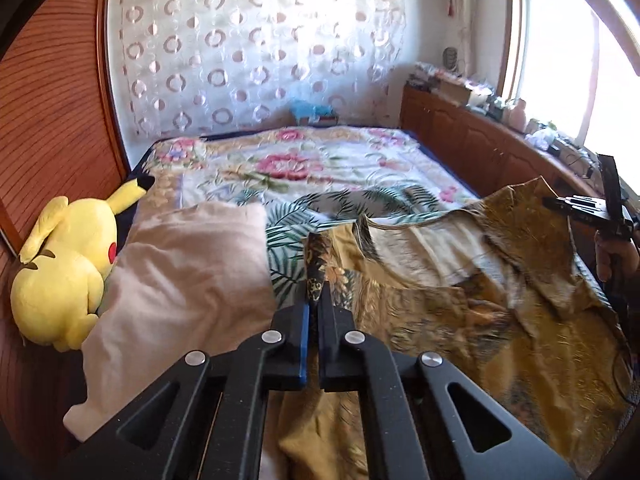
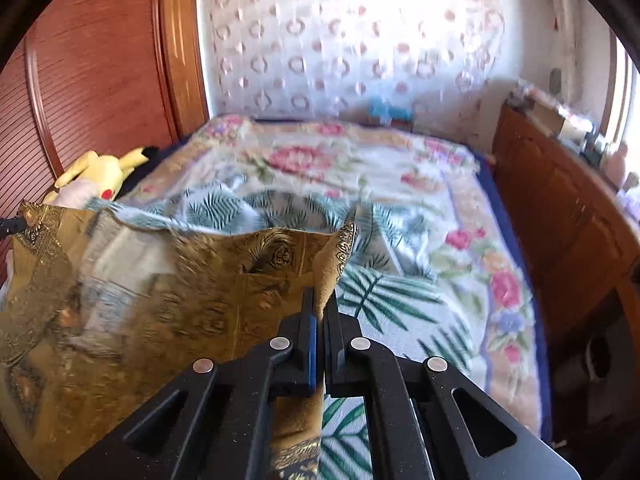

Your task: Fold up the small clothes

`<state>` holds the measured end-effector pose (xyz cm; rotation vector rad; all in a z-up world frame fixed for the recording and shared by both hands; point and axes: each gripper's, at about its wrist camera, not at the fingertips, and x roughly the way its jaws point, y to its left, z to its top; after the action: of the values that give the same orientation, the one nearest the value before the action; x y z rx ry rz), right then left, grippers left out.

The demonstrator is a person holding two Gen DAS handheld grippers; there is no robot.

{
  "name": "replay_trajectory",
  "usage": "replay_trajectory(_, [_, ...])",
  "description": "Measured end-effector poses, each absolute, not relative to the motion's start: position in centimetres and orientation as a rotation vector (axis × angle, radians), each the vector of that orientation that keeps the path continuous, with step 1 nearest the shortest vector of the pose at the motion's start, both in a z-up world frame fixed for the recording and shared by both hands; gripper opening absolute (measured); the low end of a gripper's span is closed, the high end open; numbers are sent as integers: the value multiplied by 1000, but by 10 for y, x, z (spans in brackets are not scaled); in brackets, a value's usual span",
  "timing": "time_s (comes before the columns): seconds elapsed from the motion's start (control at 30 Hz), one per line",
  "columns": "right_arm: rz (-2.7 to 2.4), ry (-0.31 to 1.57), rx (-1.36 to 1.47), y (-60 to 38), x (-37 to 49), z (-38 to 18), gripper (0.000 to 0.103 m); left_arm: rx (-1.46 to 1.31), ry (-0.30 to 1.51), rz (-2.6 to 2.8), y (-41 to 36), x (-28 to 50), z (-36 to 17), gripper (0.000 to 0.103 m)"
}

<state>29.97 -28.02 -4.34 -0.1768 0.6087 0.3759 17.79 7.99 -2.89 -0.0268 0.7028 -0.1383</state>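
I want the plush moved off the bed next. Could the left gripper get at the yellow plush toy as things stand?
Probably not yet: the left gripper is shut on the gold patterned garment. The yellow plush toy lies uncovered beside the beige cloth, but the jaws must release first.

Place: a bedroom in a home
Bed [image 1: 320,160]: floral blanket over it
Plush toy [image 1: 64,264]: yellow, beside a pillow [image 1: 180,272]
Curtain [image 1: 256,40]: lace, sunlit
Cabinets [image 1: 460,136]: wooden, cluttered top

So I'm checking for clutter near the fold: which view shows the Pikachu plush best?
The left wrist view: the Pikachu plush lies whole and sharp beside the beige pillow. The right wrist view shows only its blurred head and ears.
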Motion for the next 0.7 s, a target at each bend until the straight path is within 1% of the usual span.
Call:
replay_trajectory(0.17, [389,544,-157,-294,246,-23,2,-34,651,-158,78,141,-14,4])
replay_trajectory(0.3, [394,503,-132,-310,198,-18,2,-50,621,-155,81,110,-10,4])
replay_trajectory(0.47, [397,482,-114,-325,144,-29,2,-75,615,-145,91,71,-17,4])
replay_trajectory(0.7, [419,509,-73,-349,77,-53,2,-60,601,-124,100,15,-26,4])
